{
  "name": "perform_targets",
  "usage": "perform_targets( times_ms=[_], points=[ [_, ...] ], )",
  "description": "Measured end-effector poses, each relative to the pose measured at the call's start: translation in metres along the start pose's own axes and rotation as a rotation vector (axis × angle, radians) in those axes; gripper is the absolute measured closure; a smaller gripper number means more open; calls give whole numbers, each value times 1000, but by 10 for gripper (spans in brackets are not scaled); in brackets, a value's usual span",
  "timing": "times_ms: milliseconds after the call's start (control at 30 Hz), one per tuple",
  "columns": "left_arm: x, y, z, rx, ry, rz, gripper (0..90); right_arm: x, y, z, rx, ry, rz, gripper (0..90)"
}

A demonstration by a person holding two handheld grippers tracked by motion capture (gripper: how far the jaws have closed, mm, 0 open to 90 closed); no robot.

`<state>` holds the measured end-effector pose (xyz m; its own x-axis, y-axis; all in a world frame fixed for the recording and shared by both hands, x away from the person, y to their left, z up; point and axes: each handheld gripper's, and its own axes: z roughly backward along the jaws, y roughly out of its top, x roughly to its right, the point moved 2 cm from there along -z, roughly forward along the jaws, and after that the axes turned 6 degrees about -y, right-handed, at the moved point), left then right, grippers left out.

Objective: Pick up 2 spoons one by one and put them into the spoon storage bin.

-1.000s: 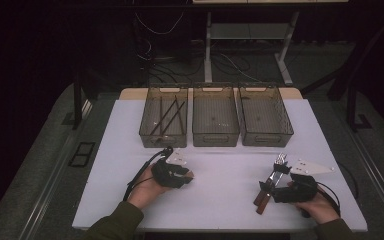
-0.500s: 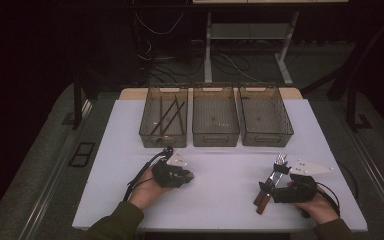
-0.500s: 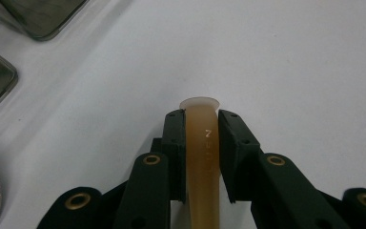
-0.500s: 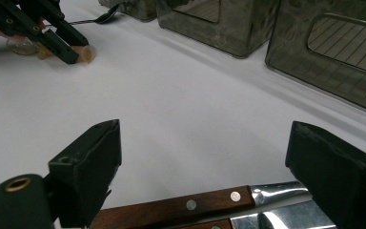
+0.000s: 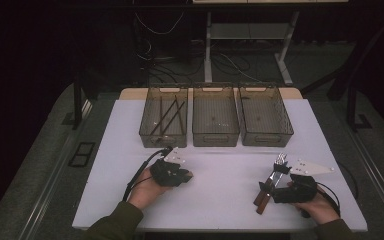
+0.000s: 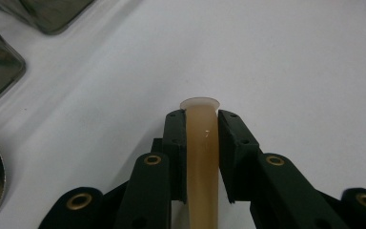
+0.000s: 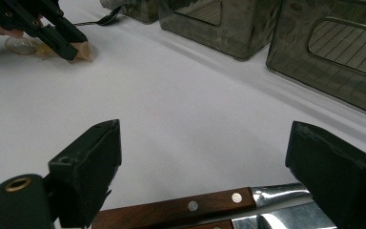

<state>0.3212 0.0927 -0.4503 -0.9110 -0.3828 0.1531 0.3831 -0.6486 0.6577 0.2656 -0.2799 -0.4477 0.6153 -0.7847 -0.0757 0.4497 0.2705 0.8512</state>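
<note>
My left gripper [image 5: 186, 175] rests on the white table [image 5: 220, 200] at the front left, shut on a beige plastic handle [image 6: 201, 143] that pokes out past its jaw tips. The right gripper view shows that gripper [image 7: 76, 47] far off with the handle's end [image 7: 85, 51] and a clear rounded end [image 7: 21, 45] behind it. At the front right my right gripper [image 5: 271, 189] stands open [image 7: 205, 152] over wooden-handled cutlery [image 7: 186, 210]. A fork's tines [image 5: 280, 159] point toward the bins.
Three smoky clear bins stand in a row at the back: the left bin [image 5: 145, 131] holds dark sticks, the middle bin [image 5: 215, 139] and right bin [image 5: 286, 131] look bare. A dark spoon [image 7: 100, 19] lies by the bins.
</note>
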Motion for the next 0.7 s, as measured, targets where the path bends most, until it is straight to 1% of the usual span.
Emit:
perform_targets(
  times_ms=[100,133,167,200,233,267,300,367,400,433,467,500,567,600,700],
  points=[
    [0,1,3,15,-3,23,739,0,0,0,1,1,1,120],
    [-2,1,4,12,-4,11,739,0,0,0,1,1,1,120],
    [-1,1,5,16,-5,22,739,0,0,0,1,1,1,120],
    [-2,2,6,17,-4,17,739,0,0,0,2,2,1,120],
    [-1,2,6,24,-6,26,739,0,0,0,2,2,0,120],
    [-2,3,8,24,-8,20,738,0,0,0,2,2,0,120],
    [-1,5,9,28,-10,26,738,0,0,0,2,2,1,120],
    [-2,8,11,33,-10,21,738,-1,0,0,1,1,-3,120],
    [-2,10,11,40,-12,33,738,-1,0,0,2,1,-4,120],
    [-2,11,12,35,-10,30,738,-1,1,0,3,1,-4,120],
    [-2,12,13,37,-10,36,737,-1,1,-1,3,1,-4,120],
    [-3,14,13,46,-13,32,738,-1,1,-1,2,2,-5,120],
    [-4,17,14,50,-17,37,737,-1,0,-1,-2,4,-5,120],
    [-5,19,14,56,-20,32,737,-1,0,-1,-2,4,-3,120],
    [-6,25,15,79,-25,36,737,-1,0,-2,-3,6,-5,120]
  ],
)
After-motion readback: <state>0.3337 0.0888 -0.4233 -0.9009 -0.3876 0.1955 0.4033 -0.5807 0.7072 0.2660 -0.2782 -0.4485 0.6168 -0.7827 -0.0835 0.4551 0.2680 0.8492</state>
